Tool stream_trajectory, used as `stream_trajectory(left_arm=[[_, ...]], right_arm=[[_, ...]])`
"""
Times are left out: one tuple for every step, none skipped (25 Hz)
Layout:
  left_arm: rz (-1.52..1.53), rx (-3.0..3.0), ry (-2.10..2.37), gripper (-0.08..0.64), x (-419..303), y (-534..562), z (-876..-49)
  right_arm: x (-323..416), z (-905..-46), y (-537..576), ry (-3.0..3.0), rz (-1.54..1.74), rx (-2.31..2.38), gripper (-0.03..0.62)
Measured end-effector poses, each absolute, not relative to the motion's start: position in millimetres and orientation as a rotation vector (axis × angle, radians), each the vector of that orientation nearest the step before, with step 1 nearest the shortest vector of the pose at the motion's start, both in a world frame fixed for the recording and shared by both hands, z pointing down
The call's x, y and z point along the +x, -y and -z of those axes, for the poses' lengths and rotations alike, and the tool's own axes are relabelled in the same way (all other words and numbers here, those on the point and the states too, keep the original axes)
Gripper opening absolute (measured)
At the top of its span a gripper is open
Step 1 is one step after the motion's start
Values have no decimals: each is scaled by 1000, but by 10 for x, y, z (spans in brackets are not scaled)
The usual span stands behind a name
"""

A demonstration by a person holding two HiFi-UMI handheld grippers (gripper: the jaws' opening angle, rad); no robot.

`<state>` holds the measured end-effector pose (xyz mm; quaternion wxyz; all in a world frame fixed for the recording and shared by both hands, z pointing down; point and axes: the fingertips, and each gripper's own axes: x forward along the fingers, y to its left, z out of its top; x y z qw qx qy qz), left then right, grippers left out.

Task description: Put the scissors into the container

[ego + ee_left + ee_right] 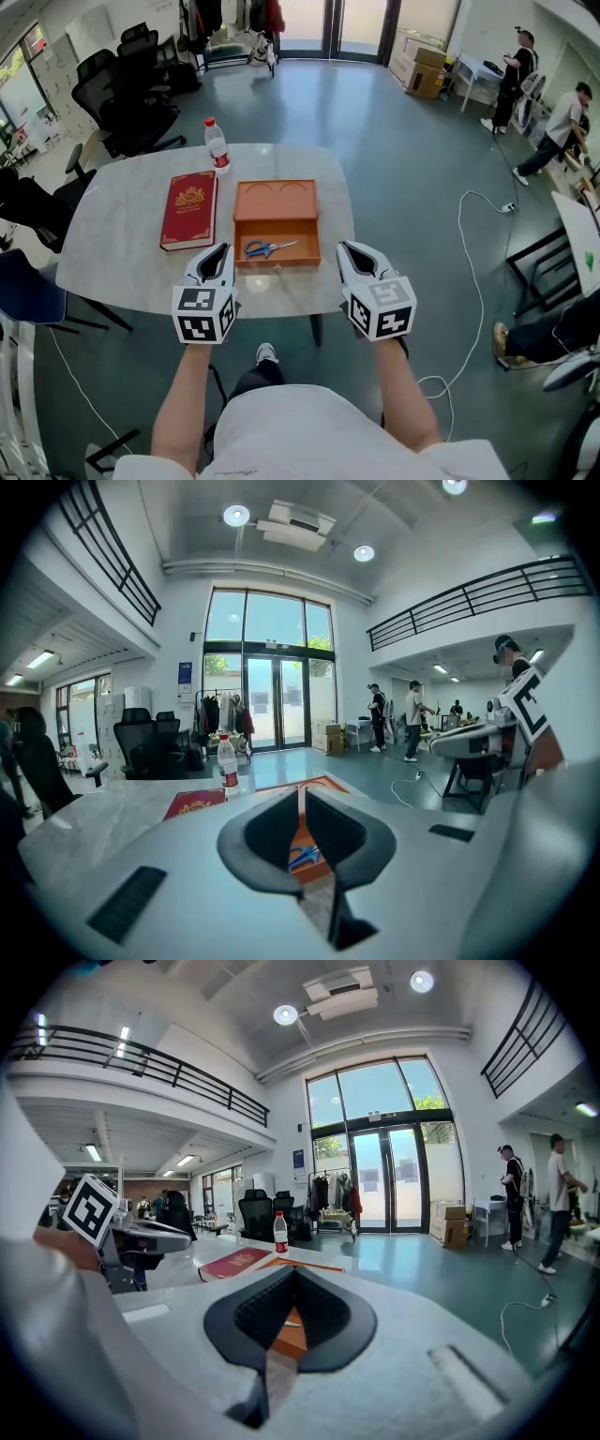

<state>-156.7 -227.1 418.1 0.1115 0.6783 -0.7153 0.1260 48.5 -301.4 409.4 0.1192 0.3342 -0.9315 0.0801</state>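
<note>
- The scissors (270, 248) lie flat inside the box (242, 228), in its near half, blue handles toward its left wall
- The box sits open on the table (122, 267); a red book (190, 209) is just left of it and a bottle (217, 145) stands beyond its far left corner
- Left gripper (225, 247) hangs just off the box's near left corner, jaws closed tip to tip with nothing between them
- Right gripper (343, 246) hangs just off the box's near right corner, jaws likewise pressed together and empty
- Judged from this, the placing step looks done: the scissors are in and neither claw touches them
- Little seems left; the next move probably only calls for drawing both grippers back from the box without knocking its near wall
</note>
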Motion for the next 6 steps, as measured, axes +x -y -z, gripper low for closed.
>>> stream_trajectory(left_arm=[[-374,1992,2099,29,-1565,2261,-4187],[-378,1992,2097,29,-1566,2253,-4194],[-381,1992,2096,29,-1567,2248,-4199],[-384,1992,2094,29,-1569,2244,-4204],[-387,1992,2092,29,-1569,2242,-4209],[-390,1992,2091,28,-1570,2240,-4214]], right_arm=[[482,-4096,3005,2724,-235,977,5],[476,-4098,2996,2725,-237,976,5],[470,-4101,2989,2726,-238,974,5],[464,-4102,2982,2727,-239,974,5],[459,-4103,2977,2728,-240,973,5],[454,-4104,2972,2729,-241,973,5]])
